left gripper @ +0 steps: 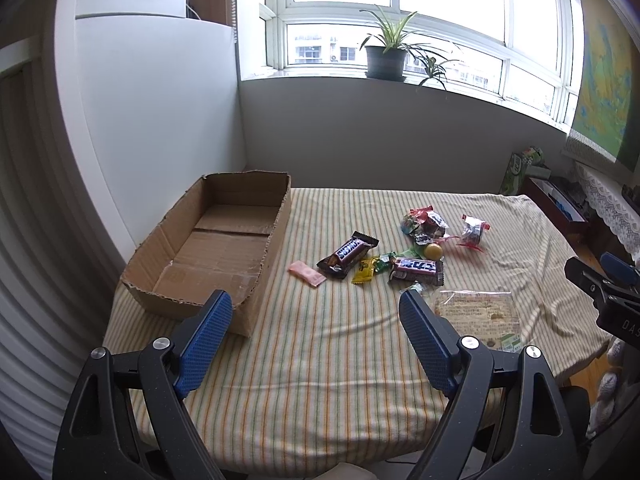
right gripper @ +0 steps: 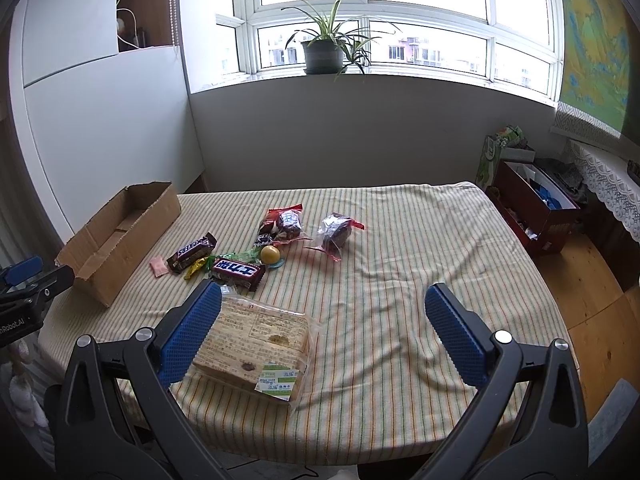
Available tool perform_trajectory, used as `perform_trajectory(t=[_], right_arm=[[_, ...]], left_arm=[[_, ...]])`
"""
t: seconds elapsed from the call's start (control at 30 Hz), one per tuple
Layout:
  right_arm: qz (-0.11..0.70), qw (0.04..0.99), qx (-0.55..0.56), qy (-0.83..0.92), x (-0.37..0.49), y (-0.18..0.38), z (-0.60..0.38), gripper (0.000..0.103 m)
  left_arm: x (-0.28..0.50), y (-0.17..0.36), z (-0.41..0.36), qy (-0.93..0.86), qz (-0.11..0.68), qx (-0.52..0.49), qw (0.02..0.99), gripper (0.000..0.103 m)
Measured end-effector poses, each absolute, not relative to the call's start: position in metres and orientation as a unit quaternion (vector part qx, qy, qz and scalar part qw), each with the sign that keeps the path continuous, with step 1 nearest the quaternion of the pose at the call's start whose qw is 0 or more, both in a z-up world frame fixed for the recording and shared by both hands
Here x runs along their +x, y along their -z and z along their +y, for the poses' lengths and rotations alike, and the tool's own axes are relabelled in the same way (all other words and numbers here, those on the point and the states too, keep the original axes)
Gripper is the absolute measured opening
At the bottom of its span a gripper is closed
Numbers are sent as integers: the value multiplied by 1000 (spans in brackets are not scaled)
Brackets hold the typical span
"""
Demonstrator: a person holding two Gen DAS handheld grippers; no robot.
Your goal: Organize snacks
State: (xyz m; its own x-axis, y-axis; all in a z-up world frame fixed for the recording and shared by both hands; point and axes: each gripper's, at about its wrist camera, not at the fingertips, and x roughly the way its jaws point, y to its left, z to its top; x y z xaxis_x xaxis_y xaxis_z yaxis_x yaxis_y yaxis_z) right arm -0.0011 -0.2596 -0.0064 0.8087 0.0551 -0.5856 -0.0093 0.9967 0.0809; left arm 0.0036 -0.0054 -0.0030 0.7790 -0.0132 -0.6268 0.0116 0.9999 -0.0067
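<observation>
The snacks are scattered on the striped tablecloth (right gripper: 400, 264) near mid-table: a Snickers bar (left gripper: 347, 253), a second dark bar with blue lettering (left gripper: 417, 268), a yellow candy (left gripper: 365, 270), a pink sachet (left gripper: 307, 273), a yellow ball (right gripper: 270, 255) and two crinkled red-trimmed packets (right gripper: 285, 222) (right gripper: 337, 232). A clear-wrapped cake slab (right gripper: 256, 344) is laid nearest the front edge; its left end is hidden behind a right-gripper finger, and its print is too small to be read. The cardboard box (left gripper: 208, 248) is set at the table's left side, open-topped, with nothing seen inside.

The left gripper (left gripper: 316, 308) is held above the front edge, jaws spread wide, nothing between them. The right gripper (right gripper: 322, 300) is likewise wide apart and empty, over the cake slab and bare cloth.

A potted plant (right gripper: 324, 54) is seen on the windowsill, and a red box (right gripper: 536, 216) on the floor to the right.
</observation>
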Motion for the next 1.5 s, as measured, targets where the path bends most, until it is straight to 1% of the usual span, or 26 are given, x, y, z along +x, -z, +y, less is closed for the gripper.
perform_trajectory(t=[0.63, 1.1, 1.17, 1.23, 1.33, 1.37, 1.43, 1.47, 1.5], right_arm=[[333, 942, 30, -18, 10, 21, -264, 103], [396, 912, 73, -75, 25, 57, -280, 103], [406, 906, 79, -86, 27, 62, -279, 100], [415, 900, 86, -98, 30, 66, -278, 93], [429, 889, 105, -120, 34, 73, -277, 90], [432, 886, 110, -125, 35, 76, -276, 89], [442, 878, 121, -136, 39, 81, -277, 82], [448, 873, 127, -142, 40, 84, -277, 80], [454, 868, 135, -150, 43, 87, -277, 77]], left_arm=[[15, 18, -16, 18, 352, 7, 936, 86], [28, 48, -28, 75, 403, -22, 912, 84], [30, 53, -32, 94, 413, -30, 905, 84], [33, 59, -36, 114, 427, -44, 896, 83], [36, 67, -44, 134, 443, -49, 885, 81], [37, 69, -47, 141, 448, -49, 882, 79], [39, 73, -53, 157, 458, -53, 873, 76], [41, 76, -55, 166, 464, -57, 868, 75], [42, 78, -58, 176, 470, -62, 863, 71]])
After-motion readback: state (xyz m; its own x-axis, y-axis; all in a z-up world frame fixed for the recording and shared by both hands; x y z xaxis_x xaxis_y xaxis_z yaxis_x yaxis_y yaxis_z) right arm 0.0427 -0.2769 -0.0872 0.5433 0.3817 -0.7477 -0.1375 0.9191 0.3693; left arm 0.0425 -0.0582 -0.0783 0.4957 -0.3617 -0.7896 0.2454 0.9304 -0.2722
